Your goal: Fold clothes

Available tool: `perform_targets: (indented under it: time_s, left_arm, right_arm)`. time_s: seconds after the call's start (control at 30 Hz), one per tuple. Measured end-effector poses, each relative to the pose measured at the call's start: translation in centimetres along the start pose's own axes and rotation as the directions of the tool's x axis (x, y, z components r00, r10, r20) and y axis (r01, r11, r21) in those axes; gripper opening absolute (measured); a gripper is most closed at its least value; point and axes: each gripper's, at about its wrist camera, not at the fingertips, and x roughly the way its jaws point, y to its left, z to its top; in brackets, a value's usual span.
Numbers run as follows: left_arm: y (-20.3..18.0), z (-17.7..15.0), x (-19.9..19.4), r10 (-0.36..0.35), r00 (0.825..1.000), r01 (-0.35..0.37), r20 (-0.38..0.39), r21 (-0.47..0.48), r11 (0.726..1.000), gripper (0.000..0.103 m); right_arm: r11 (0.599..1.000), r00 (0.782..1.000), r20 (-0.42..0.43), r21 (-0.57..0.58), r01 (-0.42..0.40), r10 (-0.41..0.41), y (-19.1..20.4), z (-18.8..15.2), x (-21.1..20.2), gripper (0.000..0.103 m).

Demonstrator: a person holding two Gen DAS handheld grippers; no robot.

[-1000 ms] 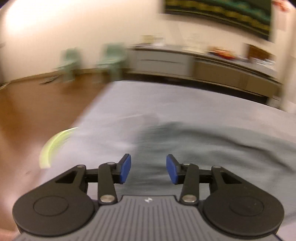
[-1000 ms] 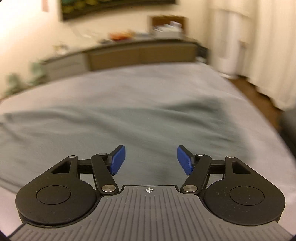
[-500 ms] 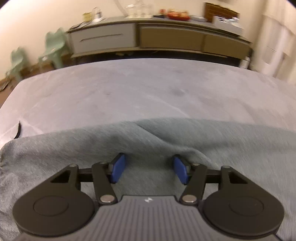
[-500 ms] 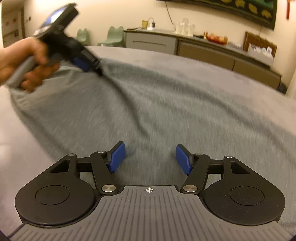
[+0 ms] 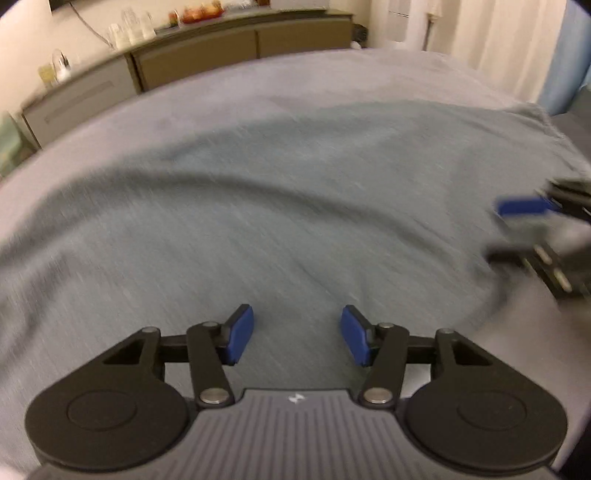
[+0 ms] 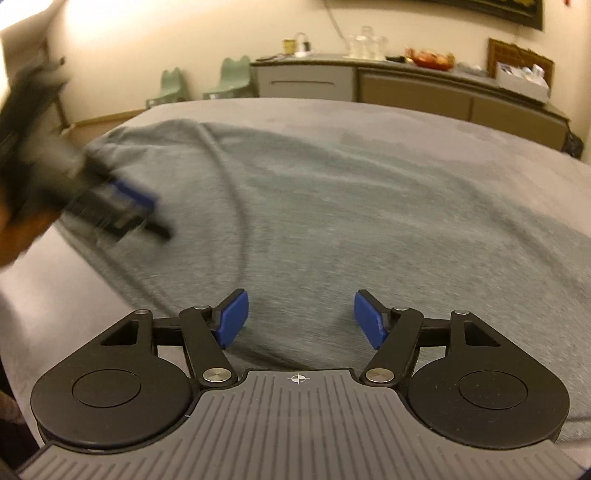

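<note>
A grey-green garment (image 5: pixel 295 206) lies spread flat on a grey cloth-covered table (image 5: pixel 229 92); it also fills the right wrist view (image 6: pixel 351 206). My left gripper (image 5: pixel 297 334) is open and empty, just above the garment's near edge. My right gripper (image 6: pixel 299 319) is open and empty over the garment's near part. The right gripper shows blurred at the right edge of the left wrist view (image 5: pixel 532 225). The left gripper shows blurred at the left of the right wrist view (image 6: pixel 122 206), over the garment's left end.
A long low sideboard (image 6: pixel 424 88) with glasses and a fruit bowl stands against the far wall. Two green chairs (image 6: pixel 207 85) stand on the wood floor to its left. White curtains (image 5: pixel 509 33) hang at the right.
Both cameras have swung: the left view turned right, the right view turned slightly. The left gripper has dropped from the garment's raised left edge to lower over the cloth. Both jaws stay open.
</note>
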Motion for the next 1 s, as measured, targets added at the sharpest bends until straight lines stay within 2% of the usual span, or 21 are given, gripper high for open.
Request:
perform_targets:
  time_s: [0.07, 0.13, 0.2, 0.23, 0.3, 0.4, 0.47, 0.53, 0.57, 0.6, 0.63, 0.7, 0.8, 0.83, 0.87, 0.9, 0.97, 1.0]
  left_arm:
    - [-1.3, -1.9, -1.5, 0.011, 1.000, -0.011, 0.012, 0.053, 0.999, 0.053]
    - [-1.7, -3.2, -2.3, 0.005, 1.000, -0.005, 0.003, 0.081, 0.997, 0.058]
    - [-1.9, -3.8, -2.7, 0.018, 1.000, -0.019, 0.005, 0.094, 0.995, 0.062]
    - [-1.8, -3.9, -2.9, 0.025, 1.000, -0.025, 0.003, 0.087, 0.996, 0.059]
    - [-1.6, -3.3, -3.4, 0.024, 1.000, -0.025, 0.015, 0.059, 0.998, 0.055]
    - [-1.8, -1.4, -5.1, 0.010, 0.994, -0.015, 0.104, 0.048, 0.999, 0.056]
    - [-1.6, 0.2, -4.8, 0.014, 0.991, -0.020, 0.131, 0.041, 0.999, 0.056]
    - [-1.8, 1.4, -3.7, 0.028, 0.992, -0.033, 0.127, 0.041, 0.999, 0.056]
    - [-2.1, 1.7, -3.0, 0.032, 0.992, -0.037, 0.118, 0.041, 0.998, 0.056]
    - [-2.5, 2.1, -2.2, 0.030, 0.993, -0.034, 0.111, 0.039, 0.999, 0.056]
    - [-2.9, 2.3, -1.5, 0.023, 0.994, -0.027, 0.103, 0.038, 0.999, 0.056]
    - [-4.0, 2.6, -0.3, -0.001, 0.996, -0.002, 0.084, 0.042, 0.999, 0.056]
    - [-5.7, 2.8, 0.9, -0.022, 0.997, 0.017, 0.068, 0.067, 0.998, 0.056]
    - [-6.2, 2.8, 1.0, -0.028, 0.997, 0.023, 0.066, 0.075, 0.997, 0.056]
    - [-6.7, 2.8, 1.1, -0.033, 0.997, 0.028, 0.065, 0.083, 0.996, 0.056]
    - [-7.2, 2.8, 1.3, -0.039, 0.997, 0.033, 0.063, 0.092, 0.995, 0.056]
    - [-8.2, 2.7, 1.2, -0.038, 0.998, 0.032, 0.054, 0.107, 0.994, 0.056]
    - [-8.5, 2.6, 1.4, -0.028, 0.999, 0.023, 0.047, 0.113, 0.993, 0.056]
  right_arm:
    - [0.999, 0.999, 0.015, 0.009, 0.046, -0.046, -2.6, 0.8, -0.9, 0.070]
    - [0.996, 0.995, 0.029, 0.019, 0.092, -0.092, -5.3, 1.6, -1.9, 0.071]
    - [0.990, 0.989, 0.042, 0.029, 0.137, -0.138, -7.9, 2.4, -2.8, 0.082]
    - [0.985, 0.985, 0.049, 0.039, 0.166, -0.168, -9.5, 2.8, -3.3, 0.083]
    - [0.949, 0.956, 0.045, 0.145, 0.280, -0.290, -16.6, 2.9, -3.8, 0.081]
    - [0.853, 0.902, -0.003, 0.324, 0.409, -0.431, -27.6, 1.9, -4.5, 0.080]
    - [0.818, 0.915, -0.025, 0.438, 0.373, -0.404, -32.7, -0.4, -4.7, 0.079]
    - [0.797, 0.951, 0.002, 0.547, 0.258, -0.310, -35.9, -2.4, -4.6, 0.074]
    - [0.793, 0.970, 0.017, 0.580, 0.189, -0.243, -36.8, -2.9, -4.5, 0.060]
    - [0.785, 0.984, 0.035, 0.608, 0.120, -0.177, -37.6, -3.4, -4.4, 0.038]
    - [0.789, 0.992, 0.058, 0.611, 0.057, -0.116, -37.7, -3.6, -4.3, 0.032]
    - [0.813, 0.996, 0.067, 0.582, 0.003, -0.052, -37.6, -3.2, -4.2, 0.035]
    - [0.833, 0.999, 0.053, 0.553, -0.016, -0.015, -38.0, -3.0, -3.5, 0.039]
    - [0.836, 0.999, 0.050, 0.548, -0.024, -0.005, -38.1, -3.1, -3.2, 0.044]
    - [0.840, 0.999, 0.047, 0.542, -0.030, 0.006, -38.3, -3.1, -3.0, 0.056]
    - [0.844, 0.999, 0.042, 0.535, -0.037, 0.017, -38.3, -3.1, -2.5, 0.061]
    - [0.853, 0.998, 0.037, 0.519, -0.056, 0.043, -38.2, -3.2, -1.7, 0.061]
    - [0.851, 0.997, 0.039, 0.521, -0.073, 0.062, -38.1, -3.1, -1.3, 0.036]
